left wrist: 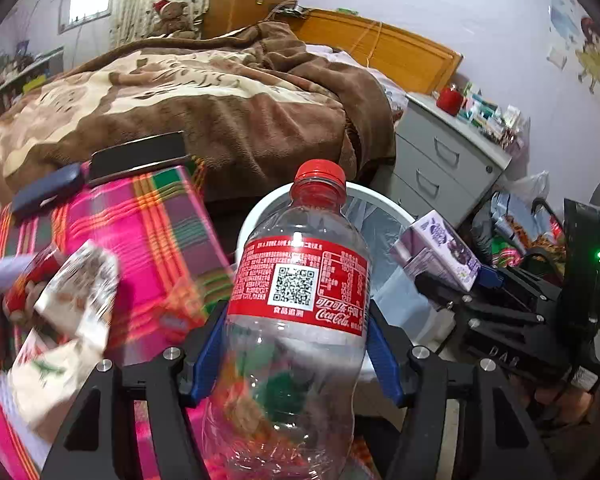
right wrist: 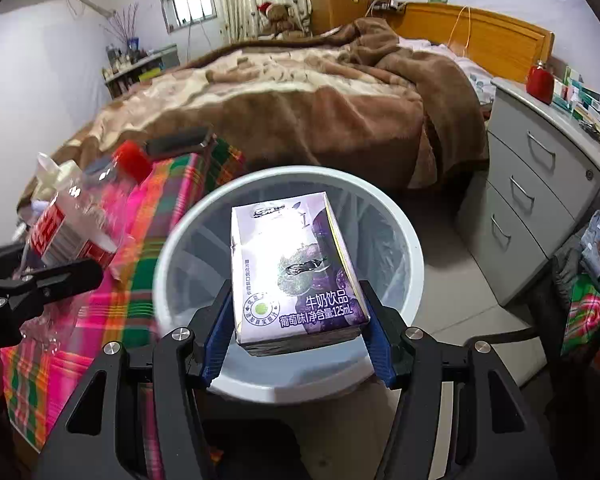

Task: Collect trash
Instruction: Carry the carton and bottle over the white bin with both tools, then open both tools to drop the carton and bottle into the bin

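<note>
The left tool is clamped on an empty clear plastic cola bottle with a red cap and red label, its blue pads pressing the bottle's sides just below the label; the bottle stands roughly upright between them, cap pointing away from the tool. Beyond the bottle, partly hidden by it, is the white trash bin lined with a clear bag. To the left of this tool lies a bench covered in a pink plaid cloth, with blurred wrappers near its close edge and a dark phone at its far end. The right tool is clamped on a small purple milk-drink carton, pads on its two narrow sides, held directly over the open mouth of the trash bin. Past the bin is a bed with a brown blanket, and a grey drawer cabinet stands to the right.
</note>
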`<state>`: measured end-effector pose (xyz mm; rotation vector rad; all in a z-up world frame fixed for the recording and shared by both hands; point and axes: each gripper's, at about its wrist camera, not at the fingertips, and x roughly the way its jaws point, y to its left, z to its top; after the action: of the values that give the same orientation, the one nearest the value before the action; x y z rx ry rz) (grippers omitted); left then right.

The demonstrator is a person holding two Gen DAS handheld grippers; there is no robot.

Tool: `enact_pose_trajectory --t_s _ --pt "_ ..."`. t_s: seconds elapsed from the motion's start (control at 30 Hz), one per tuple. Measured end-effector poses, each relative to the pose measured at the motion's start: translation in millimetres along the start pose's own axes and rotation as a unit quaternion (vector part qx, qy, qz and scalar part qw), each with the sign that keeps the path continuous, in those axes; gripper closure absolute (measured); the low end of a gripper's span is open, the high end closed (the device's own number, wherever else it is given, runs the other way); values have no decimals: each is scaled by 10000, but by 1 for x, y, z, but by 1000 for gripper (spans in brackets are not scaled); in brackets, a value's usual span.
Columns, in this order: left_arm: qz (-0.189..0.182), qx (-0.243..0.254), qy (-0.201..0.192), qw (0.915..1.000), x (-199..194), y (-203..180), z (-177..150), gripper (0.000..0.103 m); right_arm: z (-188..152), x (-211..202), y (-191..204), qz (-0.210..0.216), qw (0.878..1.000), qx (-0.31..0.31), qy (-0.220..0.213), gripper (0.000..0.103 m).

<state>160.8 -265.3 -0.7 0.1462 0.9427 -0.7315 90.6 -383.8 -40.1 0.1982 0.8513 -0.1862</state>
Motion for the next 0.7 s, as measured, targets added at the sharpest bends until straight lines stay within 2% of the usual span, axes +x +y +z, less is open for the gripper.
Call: enact_pose_trajectory --t_s 0.37,0.5,0.7 --pt "-114 -218 468 9986 76 -9 33 39 6 32 -29 -18 9988 191 458 43" --pt "-369 -309 340 9983 80 -10 39 35 5 31 -31 15 9988 183 443 41" --pt "-374 -352 216 9984 69 -6 36 33 3 22 -32 -26 9993 250 283 41"
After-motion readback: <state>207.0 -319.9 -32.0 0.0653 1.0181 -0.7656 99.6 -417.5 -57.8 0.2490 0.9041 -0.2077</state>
